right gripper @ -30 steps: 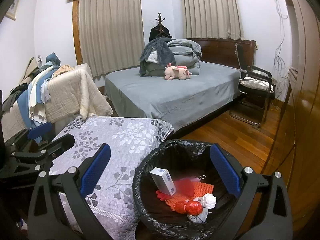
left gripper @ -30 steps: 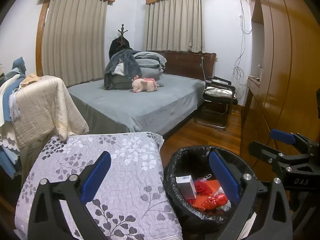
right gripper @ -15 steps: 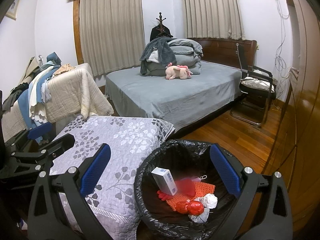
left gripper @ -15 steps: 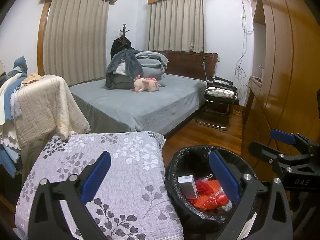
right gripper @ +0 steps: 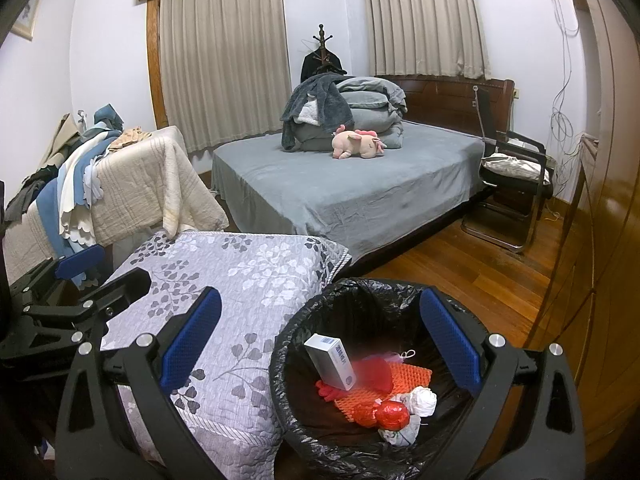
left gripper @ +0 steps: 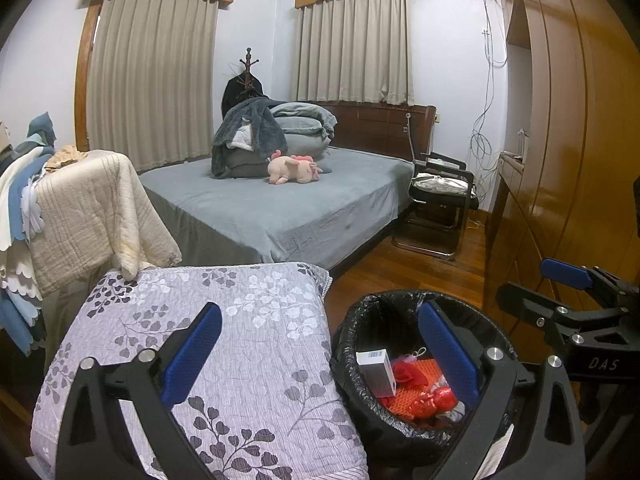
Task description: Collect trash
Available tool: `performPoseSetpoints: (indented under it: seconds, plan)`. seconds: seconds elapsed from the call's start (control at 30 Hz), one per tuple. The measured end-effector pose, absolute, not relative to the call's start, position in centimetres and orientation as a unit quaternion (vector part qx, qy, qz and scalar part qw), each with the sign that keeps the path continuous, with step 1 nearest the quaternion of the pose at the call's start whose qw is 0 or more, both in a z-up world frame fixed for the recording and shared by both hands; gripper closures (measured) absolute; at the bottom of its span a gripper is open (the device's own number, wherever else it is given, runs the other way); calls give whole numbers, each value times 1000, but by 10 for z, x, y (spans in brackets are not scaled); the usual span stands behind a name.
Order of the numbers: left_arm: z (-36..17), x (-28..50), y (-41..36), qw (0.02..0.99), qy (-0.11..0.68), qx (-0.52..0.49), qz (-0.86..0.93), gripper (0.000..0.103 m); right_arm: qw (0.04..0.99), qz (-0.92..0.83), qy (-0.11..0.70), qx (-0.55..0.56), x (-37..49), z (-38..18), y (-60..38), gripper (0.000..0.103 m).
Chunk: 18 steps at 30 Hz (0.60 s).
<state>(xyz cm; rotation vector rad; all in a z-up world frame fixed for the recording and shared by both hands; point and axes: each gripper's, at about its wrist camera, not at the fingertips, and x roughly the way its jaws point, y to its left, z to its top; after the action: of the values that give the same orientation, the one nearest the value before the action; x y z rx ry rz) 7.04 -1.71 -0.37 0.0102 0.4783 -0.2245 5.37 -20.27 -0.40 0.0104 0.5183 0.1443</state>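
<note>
A bin lined with a black bag (right gripper: 304,328) (left gripper: 352,332) stands on the wooden floor beside a floral quilt. Inside lie a white box (right gripper: 330,362) (left gripper: 376,372), an orange foam net (right gripper: 404,380), a red foil ball (right gripper: 394,414) and crumpled white paper (right gripper: 424,400). My right gripper (right gripper: 320,344) hovers above the bin, open and empty. My left gripper (left gripper: 320,348) is also open and empty, straddling the quilt's edge and the bin. Each gripper shows in the other's view: the right one (left gripper: 560,280), the left one (right gripper: 80,264).
The floral quilt (right gripper: 240,280) covers a low surface left of the bin. Behind it is a grey bed (right gripper: 340,188) with a pink plush toy (right gripper: 358,144) and folded bedding. Draped cloths (right gripper: 132,188) hang at left, a chair (right gripper: 516,176) and wooden wardrobe (right gripper: 600,240) at right.
Both views have drifted very slightly; the bin and its contents sit a touch further right in frame. Both grippers stay open and empty.
</note>
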Motion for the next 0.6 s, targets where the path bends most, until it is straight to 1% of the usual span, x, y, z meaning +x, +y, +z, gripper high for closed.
performPoseSetpoints:
  seconds: [0.6]
  plan:
    - [-4, 70, -17, 965, 237, 5, -111, 6, 964, 72, 257, 6, 54, -4, -201, 6]
